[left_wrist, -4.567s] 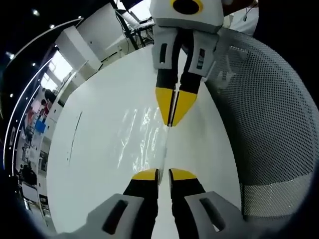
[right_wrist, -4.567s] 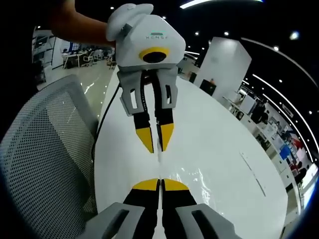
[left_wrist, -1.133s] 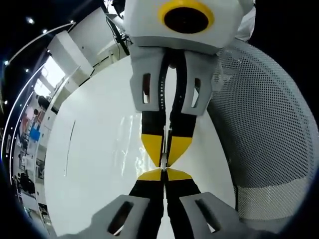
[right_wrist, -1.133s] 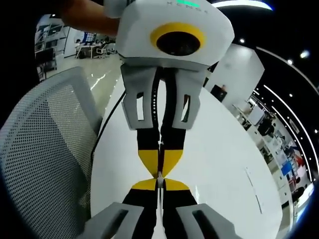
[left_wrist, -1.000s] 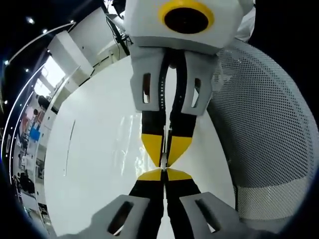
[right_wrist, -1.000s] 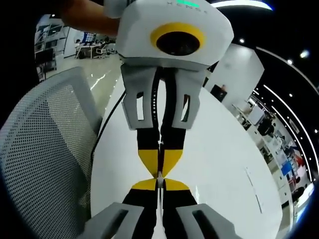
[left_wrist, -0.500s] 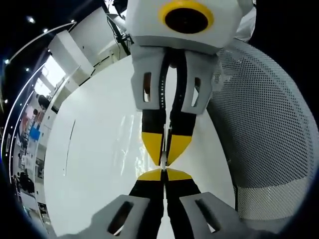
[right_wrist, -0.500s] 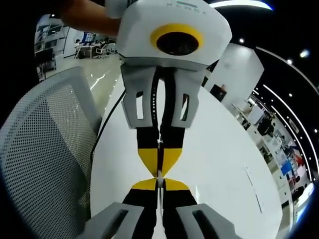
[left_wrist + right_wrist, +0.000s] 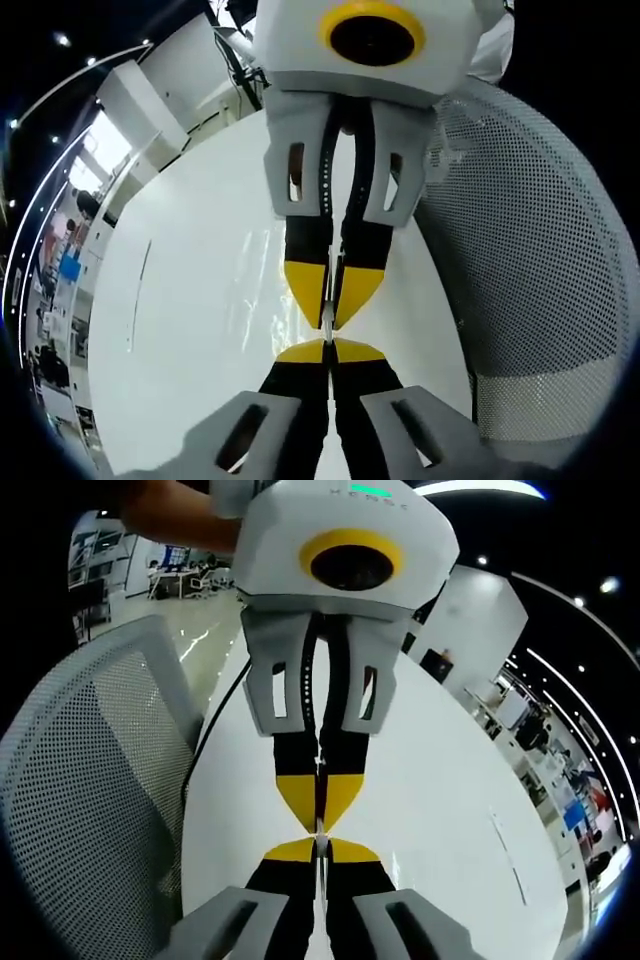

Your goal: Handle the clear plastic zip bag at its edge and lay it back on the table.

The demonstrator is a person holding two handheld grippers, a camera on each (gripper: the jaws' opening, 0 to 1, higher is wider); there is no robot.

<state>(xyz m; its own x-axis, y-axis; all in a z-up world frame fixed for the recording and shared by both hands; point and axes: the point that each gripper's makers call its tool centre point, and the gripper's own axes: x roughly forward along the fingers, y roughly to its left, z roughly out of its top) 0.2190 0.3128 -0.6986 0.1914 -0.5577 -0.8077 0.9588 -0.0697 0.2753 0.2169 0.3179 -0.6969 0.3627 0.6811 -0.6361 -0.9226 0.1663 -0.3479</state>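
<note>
The clear plastic zip bag (image 9: 256, 292) lies glinting on the white table (image 9: 180, 340). Its thin edge stands up between both pairs of jaws. My left gripper (image 9: 328, 347) is shut on that edge at the bottom of the left gripper view. My right gripper (image 9: 331, 320) comes down from the top, also shut on the edge, tip to tip with the left. In the right gripper view my right gripper (image 9: 320, 848) is at the bottom and the left gripper (image 9: 319, 820) faces it from above, held by a person's hand (image 9: 170, 520). Most of the bag is hidden there.
A grey mesh chair back (image 9: 540, 250) stands close beside the table edge, at the left in the right gripper view (image 9: 90, 780). A black cable (image 9: 205, 740) runs along the table's rim. A thin dark line (image 9: 138, 300) lies farther out on the table top.
Since 4.6 s ago the two grippers have closed the gap along the bag's edge and now meet tip to tip. Over the last second hardly anything has moved.
</note>
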